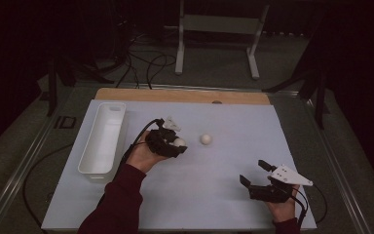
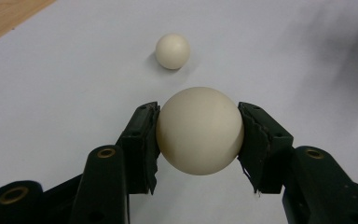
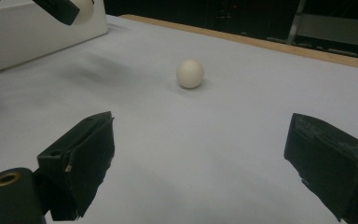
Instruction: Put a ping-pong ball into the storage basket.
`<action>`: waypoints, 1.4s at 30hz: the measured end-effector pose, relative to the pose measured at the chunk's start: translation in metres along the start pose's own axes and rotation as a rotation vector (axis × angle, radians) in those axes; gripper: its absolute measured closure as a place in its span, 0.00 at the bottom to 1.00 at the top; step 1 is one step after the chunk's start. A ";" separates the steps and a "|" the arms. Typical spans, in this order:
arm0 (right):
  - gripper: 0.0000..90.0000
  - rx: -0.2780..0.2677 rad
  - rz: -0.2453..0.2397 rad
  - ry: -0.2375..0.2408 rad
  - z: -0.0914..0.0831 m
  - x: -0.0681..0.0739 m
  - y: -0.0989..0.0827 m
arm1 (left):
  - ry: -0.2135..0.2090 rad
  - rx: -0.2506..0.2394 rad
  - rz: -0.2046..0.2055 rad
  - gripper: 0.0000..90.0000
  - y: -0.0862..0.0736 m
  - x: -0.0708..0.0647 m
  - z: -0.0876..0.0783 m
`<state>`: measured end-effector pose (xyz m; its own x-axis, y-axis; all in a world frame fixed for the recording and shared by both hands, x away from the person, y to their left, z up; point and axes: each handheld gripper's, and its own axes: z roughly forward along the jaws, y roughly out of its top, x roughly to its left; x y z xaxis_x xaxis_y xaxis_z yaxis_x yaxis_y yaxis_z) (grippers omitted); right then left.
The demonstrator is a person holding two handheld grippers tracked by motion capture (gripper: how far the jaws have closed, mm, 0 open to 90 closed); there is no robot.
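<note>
A cream ball [image 2: 199, 130] sits squeezed between the two black pads of my left gripper [image 2: 198, 140], held a little above the white sheet. From above, that gripper [image 1: 177, 144] is near the middle of the sheet with the ball [image 1: 179, 142] at its tip. A second cream ball [image 1: 205, 139] lies loose on the sheet just to the right of it; it also appears as the ball [image 2: 172, 51] beyond the held one and the ball [image 3: 189, 73] ahead of the right gripper. My right gripper [image 1: 253, 173] rests near the front right, jaws wide apart with nothing between them [image 3: 200, 163].
A long white bin [image 1: 102, 138] stands along the left side of the white sheet [image 1: 233, 122], close to the left hand. A wooden strip [image 1: 185, 95] edges the far side. Cables and a metal stand [image 1: 219, 29] lie on the floor beyond the table.
</note>
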<state>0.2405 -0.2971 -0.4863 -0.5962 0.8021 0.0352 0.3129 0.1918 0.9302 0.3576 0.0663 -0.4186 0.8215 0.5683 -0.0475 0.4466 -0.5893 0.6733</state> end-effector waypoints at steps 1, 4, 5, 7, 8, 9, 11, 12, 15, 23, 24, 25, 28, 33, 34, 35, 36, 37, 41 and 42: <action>0.09 0.000 0.002 0.000 0.000 0.000 0.000 | 0.001 -0.002 -0.001 0.57 0.000 0.000 -0.001; 0.09 0.001 0.002 0.000 0.000 0.000 0.000 | 0.006 -0.003 -0.001 0.57 0.000 0.002 -0.003; 0.09 0.001 0.001 0.000 0.000 0.000 0.000 | 0.008 -0.002 0.000 0.57 0.000 0.002 -0.004; 0.09 0.001 0.002 -0.001 0.000 0.000 0.000 | 0.010 -0.006 0.000 0.57 0.000 0.003 -0.006; 0.09 0.001 0.002 0.000 0.000 0.000 0.000 | 0.012 -0.007 -0.001 0.57 0.000 0.004 -0.008; 0.09 0.001 0.001 0.000 0.000 0.000 0.000 | 0.014 -0.008 -0.001 0.57 0.000 0.004 -0.008; 0.09 0.001 0.001 0.000 0.000 0.000 0.000 | 0.018 -0.008 -0.001 0.57 -0.001 0.005 -0.010; 0.09 0.001 0.002 0.000 0.000 0.000 0.000 | 0.018 -0.008 -0.001 0.57 -0.001 0.005 -0.010; 0.09 0.001 0.002 -0.001 0.000 0.000 0.000 | 0.023 -0.013 -0.003 0.57 -0.001 0.007 -0.013; 0.09 0.001 0.001 0.000 0.000 0.000 0.000 | 0.037 -0.022 -0.006 0.57 -0.003 0.011 -0.021; 0.09 0.000 0.002 -0.001 0.000 0.000 0.000 | 0.038 -0.022 -0.006 0.57 -0.003 0.012 -0.022; 0.09 0.000 0.003 -0.001 0.000 0.000 0.000 | 0.040 -0.023 -0.008 0.57 -0.003 0.013 -0.023; 0.09 0.001 0.002 -0.001 0.000 0.000 0.000 | 0.043 -0.024 -0.008 0.57 -0.004 0.014 -0.024; 0.09 0.001 -0.001 0.001 0.000 0.000 0.000 | 0.048 -0.024 -0.009 0.57 -0.006 0.017 -0.027; 0.09 0.000 -0.001 0.001 0.000 0.000 0.000 | 0.049 -0.029 -0.012 0.57 -0.007 0.017 -0.028; 0.09 0.000 -0.002 0.001 0.000 0.000 0.000 | 0.051 -0.029 -0.011 0.57 -0.007 0.018 -0.029; 0.09 0.000 -0.002 0.001 0.000 0.000 0.000 | 0.051 -0.029 -0.011 0.57 -0.007 0.018 -0.029; 0.09 0.000 -0.002 0.001 0.000 0.000 0.000 | 0.052 -0.032 -0.013 0.57 -0.008 0.019 -0.030; 0.09 0.001 -0.003 0.001 0.000 0.000 0.000 | 0.058 -0.035 -0.015 0.57 -0.009 0.021 -0.033; 0.09 0.001 -0.003 0.001 0.000 0.000 0.000 | 0.060 -0.033 -0.015 0.57 -0.010 0.022 -0.033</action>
<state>0.2406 -0.2967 -0.4867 -0.5979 0.8009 0.0329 0.3120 0.1948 0.9299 0.3592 0.1034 -0.4016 0.7916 0.6108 -0.0136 0.4457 -0.5620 0.6968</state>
